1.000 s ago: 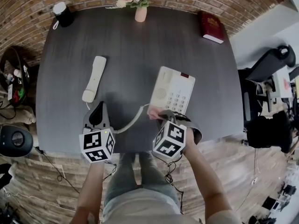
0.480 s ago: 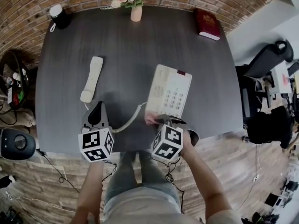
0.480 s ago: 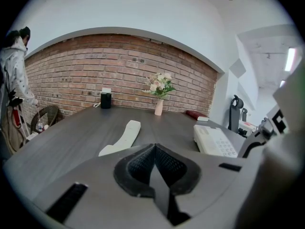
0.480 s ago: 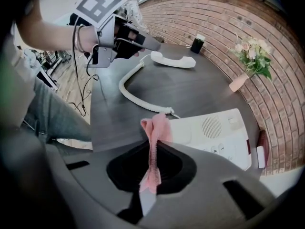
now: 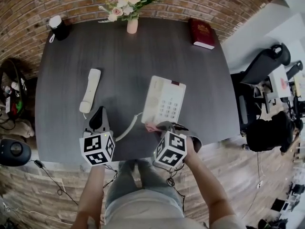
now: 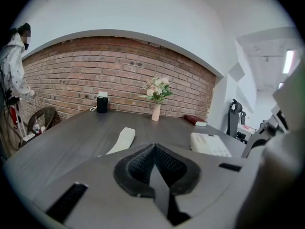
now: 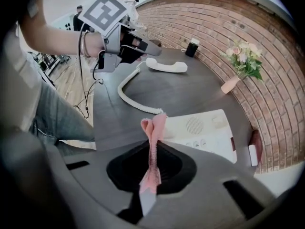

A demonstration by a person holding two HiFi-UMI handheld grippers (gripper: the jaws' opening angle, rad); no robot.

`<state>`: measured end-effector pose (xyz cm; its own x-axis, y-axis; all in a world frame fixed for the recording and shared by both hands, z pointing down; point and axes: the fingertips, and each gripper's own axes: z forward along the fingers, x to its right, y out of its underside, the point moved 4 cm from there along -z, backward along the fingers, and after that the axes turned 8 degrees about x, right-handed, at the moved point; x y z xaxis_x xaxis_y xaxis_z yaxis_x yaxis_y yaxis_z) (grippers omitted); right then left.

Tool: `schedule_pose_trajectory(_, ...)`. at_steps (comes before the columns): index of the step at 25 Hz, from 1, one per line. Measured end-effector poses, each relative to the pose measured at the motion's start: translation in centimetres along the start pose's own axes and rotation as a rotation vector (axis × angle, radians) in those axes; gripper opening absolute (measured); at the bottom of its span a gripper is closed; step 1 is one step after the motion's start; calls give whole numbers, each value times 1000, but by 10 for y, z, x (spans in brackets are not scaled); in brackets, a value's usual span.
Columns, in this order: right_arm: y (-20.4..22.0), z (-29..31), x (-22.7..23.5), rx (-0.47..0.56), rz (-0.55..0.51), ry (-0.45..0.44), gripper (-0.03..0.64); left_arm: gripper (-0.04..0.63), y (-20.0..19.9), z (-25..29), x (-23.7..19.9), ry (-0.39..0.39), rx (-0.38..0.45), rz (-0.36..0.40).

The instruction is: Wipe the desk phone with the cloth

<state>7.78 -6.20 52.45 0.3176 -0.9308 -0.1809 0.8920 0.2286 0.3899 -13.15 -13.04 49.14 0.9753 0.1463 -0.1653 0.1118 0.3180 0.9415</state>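
The white desk phone base (image 5: 163,102) (image 7: 205,130) (image 6: 210,144) lies on the dark table, right of centre. Its handset (image 5: 89,90) (image 6: 122,140) (image 7: 167,66) lies off the base to the left, joined to it by a coiled cord (image 5: 128,125) (image 7: 133,101). My right gripper (image 5: 159,126) (image 7: 152,151) is shut on a pink cloth (image 7: 153,142) (image 5: 151,127), which stands up between its jaws right at the phone's near edge. Near the table's front edge, below the handset, my left gripper (image 5: 97,118) (image 6: 153,168) is shut with nothing in it.
A vase of flowers (image 5: 127,6) and a dark cup (image 5: 59,27) stand at the table's far edge by the brick wall. A red book (image 5: 202,33) lies at the far right corner. Office chairs (image 5: 259,70) stand right of the table.
Both grippers have drawn a little toward the table's front edge while the head view shifted. The pink cloth stays held at the phone's near edge.
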Motion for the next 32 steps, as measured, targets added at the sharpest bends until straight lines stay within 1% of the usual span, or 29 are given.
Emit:
schedule_pose_trajectory(6, 11, -25, 40, 1, 11, 79, 20, 5, -20, 16, 24, 34, 38, 4)
schedule_pose_trajectory(13, 29, -43, 94, -4, 4, 143, 20, 5, -38, 39, 51, 59, 63, 14)
schedule_pose_trajectory(18, 36, -47, 126, -5, -13, 165, 20, 5, -47, 55, 64, 60, 73, 26)
schedule_pose_trajectory(24, 39, -42, 159, -12, -54, 196, 20, 5, -48, 73, 71, 52, 63, 25)
schedule_pose_trajectory(29, 39, -33, 174, -13, -78, 198, 20, 5, -48, 81, 71, 40, 56, 30)
schedule_pose_trajectory(32, 39, -27, 180, -20, -116, 208, 20, 5, -46, 84, 68, 28, 46, 27)
